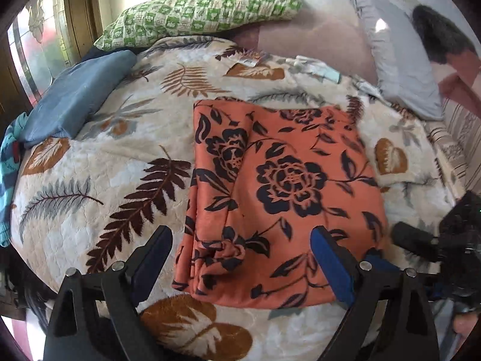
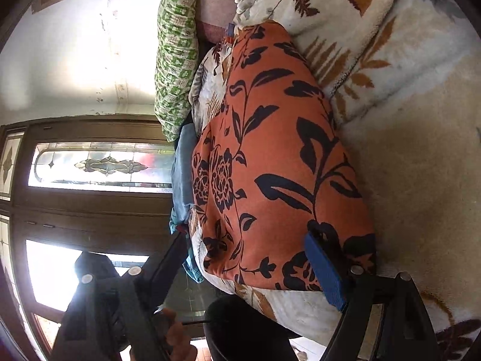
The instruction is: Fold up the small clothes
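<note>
Garment [image 1: 279, 186] folded on blanket [image 1: 99, 180]; left gripper [image 1: 240, 240] jaws spread above near edge; right gripper [image 2: 243, 246] jaws spread, seemingly straddling corner.

Open blanket [image 1: 90, 180] left of the folded orange cloth [image 1: 279, 186]. Blocked further left by a blue garment [image 1: 75, 99], at the far edge by a green pillow [image 1: 204, 9] and grey pillow [image 1: 399, 69].

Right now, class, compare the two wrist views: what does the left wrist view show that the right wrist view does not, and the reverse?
Only the left wrist view shows the grey pillow, the striped turquoise cloth and the open left gripper.

Only the right wrist view shows the stained-glass window.

Both show the folded orange floral garment, the green checked pillow, the blue folded cloth and the leaf-print blanket.
</note>
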Demonstrator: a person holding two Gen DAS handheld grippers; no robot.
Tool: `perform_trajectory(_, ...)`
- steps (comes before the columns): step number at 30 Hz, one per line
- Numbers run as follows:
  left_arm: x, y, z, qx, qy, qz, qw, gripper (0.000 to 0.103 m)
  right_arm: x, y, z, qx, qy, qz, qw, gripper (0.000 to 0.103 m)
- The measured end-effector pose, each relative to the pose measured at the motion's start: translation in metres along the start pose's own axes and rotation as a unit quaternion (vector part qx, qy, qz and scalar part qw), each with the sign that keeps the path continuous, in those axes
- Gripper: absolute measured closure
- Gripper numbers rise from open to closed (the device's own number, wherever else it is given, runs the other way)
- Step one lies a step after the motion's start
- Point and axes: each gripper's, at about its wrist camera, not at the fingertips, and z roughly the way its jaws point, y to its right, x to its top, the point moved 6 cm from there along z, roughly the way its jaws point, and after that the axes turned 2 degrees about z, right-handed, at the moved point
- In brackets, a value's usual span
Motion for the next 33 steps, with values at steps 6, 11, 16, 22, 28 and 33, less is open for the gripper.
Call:
perform_trajectory(6,-0.022,-0.064,0.046,0.053,-0.052,-0.077,0.9942,0.008,-0.002,0.002,0.0,0.001,-0.01,-0.005,1.0,0.02)
perform_trajectory(11,-0.019,-0.058,0.028,0.048,-0.027,-0.066,0.9963,0.009,-0.002,-0.002,0.002,-0.02,-0.02,-0.02,0.999,0.02)
perform_trajectory(16,-0.01,-0.062,-0.004,0.077,0.028,-0.055,0.9951,0.009,-0.002,-0.002,0.003,-0.027,-0.021,-0.017,0.999,0.02)
perform_trajectory(22,-0.03,-0.1,0.026,0.12,-0.043,-0.097,0.9871,0.012,0.001,-0.034,-0.002,-0.046,-0.021,-0.059,0.997,0.019)
perform_trajectory(28,-0.01,-0.077,-0.021,0.035,0.033,-0.094,0.9944,0.012,0.038,-0.081,0.006,-0.033,-0.012,-0.1,0.994,0.019)
perform_trajectory(33,-0.007,-0.046,-0.003,0.014,0.025,-0.055,0.9981,0.012,0.081,-0.064,0.039,-0.035,-0.015,-0.074,0.997,0.019)
